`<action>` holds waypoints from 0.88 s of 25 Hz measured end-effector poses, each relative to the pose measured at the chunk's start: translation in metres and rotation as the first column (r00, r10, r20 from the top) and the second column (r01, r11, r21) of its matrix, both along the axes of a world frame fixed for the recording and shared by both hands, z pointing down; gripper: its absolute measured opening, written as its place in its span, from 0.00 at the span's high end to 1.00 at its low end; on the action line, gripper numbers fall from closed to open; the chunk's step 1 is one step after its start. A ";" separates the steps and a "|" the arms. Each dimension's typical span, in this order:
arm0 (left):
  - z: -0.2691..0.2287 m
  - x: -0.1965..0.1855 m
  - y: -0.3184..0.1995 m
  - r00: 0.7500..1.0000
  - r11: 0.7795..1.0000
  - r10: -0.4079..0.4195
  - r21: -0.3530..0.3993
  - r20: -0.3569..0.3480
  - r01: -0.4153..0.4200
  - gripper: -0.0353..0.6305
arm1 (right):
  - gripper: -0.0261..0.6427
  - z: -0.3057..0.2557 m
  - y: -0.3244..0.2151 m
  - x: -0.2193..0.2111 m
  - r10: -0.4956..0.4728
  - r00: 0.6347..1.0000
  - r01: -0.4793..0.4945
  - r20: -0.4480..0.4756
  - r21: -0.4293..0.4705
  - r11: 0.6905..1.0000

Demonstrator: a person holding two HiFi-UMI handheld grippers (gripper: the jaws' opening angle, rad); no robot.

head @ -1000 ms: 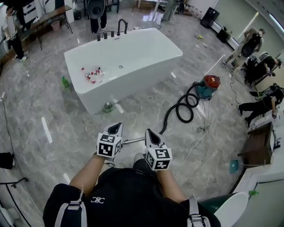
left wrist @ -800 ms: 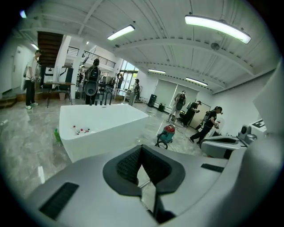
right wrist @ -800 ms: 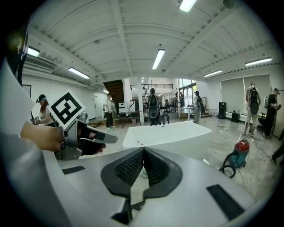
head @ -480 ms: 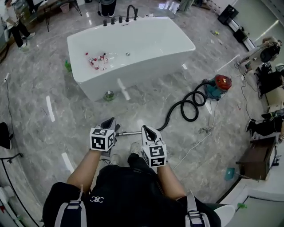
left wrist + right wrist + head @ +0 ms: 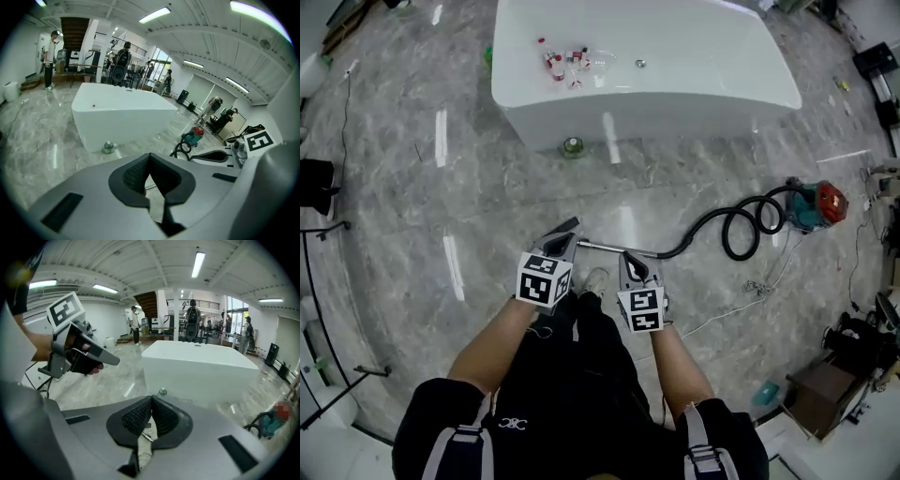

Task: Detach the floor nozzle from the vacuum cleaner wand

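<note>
lower now, our left gripper (image 5: 563, 234) and right gripper (image 5: 629, 262), jaws together and empty, hang near the wand (image 5: 605, 247) on the floor (image 5: 487, 187). we judge the nozzle, hidden behind the left gripper, still attached.

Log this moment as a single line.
left tool: shut, empty | right tool: shut, empty | wand: on floor, ungripped | hose: runs to vacuum

No word or number can be read anywhere. The cube (image 5: 545, 279) on the left tool (image 5: 565, 230) and the one (image 5: 641, 310) on the right tool (image 5: 630, 262) carry black-and-white square marker patterns, not letters. Behind both tools, a small white emblem (image 5: 514, 423) on the person's black shirt (image 5: 572, 394) is too small to read.
</note>
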State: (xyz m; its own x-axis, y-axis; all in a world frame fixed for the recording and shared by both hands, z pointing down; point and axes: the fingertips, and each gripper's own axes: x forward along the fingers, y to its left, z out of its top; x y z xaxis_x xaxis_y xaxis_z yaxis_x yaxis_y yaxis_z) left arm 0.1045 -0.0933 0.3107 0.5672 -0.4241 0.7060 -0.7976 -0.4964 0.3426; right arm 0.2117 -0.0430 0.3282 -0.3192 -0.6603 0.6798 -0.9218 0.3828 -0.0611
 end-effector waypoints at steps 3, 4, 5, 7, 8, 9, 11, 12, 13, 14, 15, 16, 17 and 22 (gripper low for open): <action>0.052 -0.013 -0.006 1.000 0.999 -0.005 -0.037 0.024 0.006 0.94 | 0.95 0.066 -0.010 -0.019 -0.149 0.988 0.148 -0.037 -0.036 0.988; 0.073 -0.018 -0.008 0.999 0.999 -0.002 -0.050 0.033 0.004 0.94 | 0.95 0.091 -0.012 -0.024 -0.206 0.977 0.203 -0.064 -0.053 0.978; 0.096 -0.023 -0.010 0.999 0.998 0.002 -0.066 0.039 0.000 0.94 | 0.95 0.117 -0.015 -0.030 -0.255 0.963 0.249 -0.091 -0.072 0.966; 0.146 -0.033 -0.009 0.999 0.994 0.010 -0.109 0.050 -0.005 0.94 | 0.95 0.170 -0.020 -0.039 -0.313 0.943 0.301 -0.116 -0.109 0.947; 0.172 -0.037 -0.005 0.998 0.991 0.012 -0.134 0.058 -0.004 0.94 | 0.95 0.198 -0.021 -0.042 -0.325 0.939 0.310 -0.114 -0.133 0.942; 0.197 -0.040 -0.002 0.998 0.988 0.012 -0.157 0.064 -0.002 0.94 | 0.95 0.227 -0.020 -0.043 -0.332 0.937 0.312 -0.111 -0.165 0.936; 0.244 -0.042 0.002 0.999 0.981 0.009 -0.195 0.054 0.002 0.94 | 0.95 0.294 -0.017 -0.041 -0.366 0.922 0.326 -0.129 -0.252 0.911; 0.265 -0.041 0.001 0.999 0.978 0.004 -0.209 0.036 0.004 0.94 | 0.95 0.329 -0.014 -0.040 -0.393 0.907 0.338 -0.150 -0.299 0.893; 0.286 -0.040 -0.001 1.000 0.975 -0.003 -0.223 0.018 0.007 0.94 | 0.95 0.362 -0.011 -0.039 -0.419 0.892 0.346 -0.169 -0.341 0.874; 0.306 -0.040 -0.003 1.000 0.972 -0.011 -0.235 0.004 0.011 0.94 | 0.95 0.394 -0.008 -0.039 -0.439 0.879 0.350 -0.183 -0.377 0.858; 0.326 -0.040 -0.005 1.000 0.969 -0.018 -0.247 -0.004 0.016 0.94 | 0.95 0.423 -0.003 -0.039 -0.454 0.870 0.350 -0.192 -0.408 0.843; 0.345 -0.041 -0.006 1.000 0.966 -0.023 -0.257 -0.006 0.020 0.94 | 0.95 0.450 0.003 -0.039 -0.465 0.863 0.347 -0.196 -0.437 0.830; 0.364 -0.043 -0.006 1.000 0.964 -0.025 -0.265 -0.004 0.023 0.94 | 0.95 0.476 0.009 -0.039 -0.474 0.858 0.344 -0.199 -0.464 0.816; 0.451 -0.058 -0.004 1.000 0.954 -0.027 -0.300 0.009 0.028 0.94 | 0.80 0.587 0.029 -0.045 -0.554 0.797 0.365 -0.242 -0.539 0.759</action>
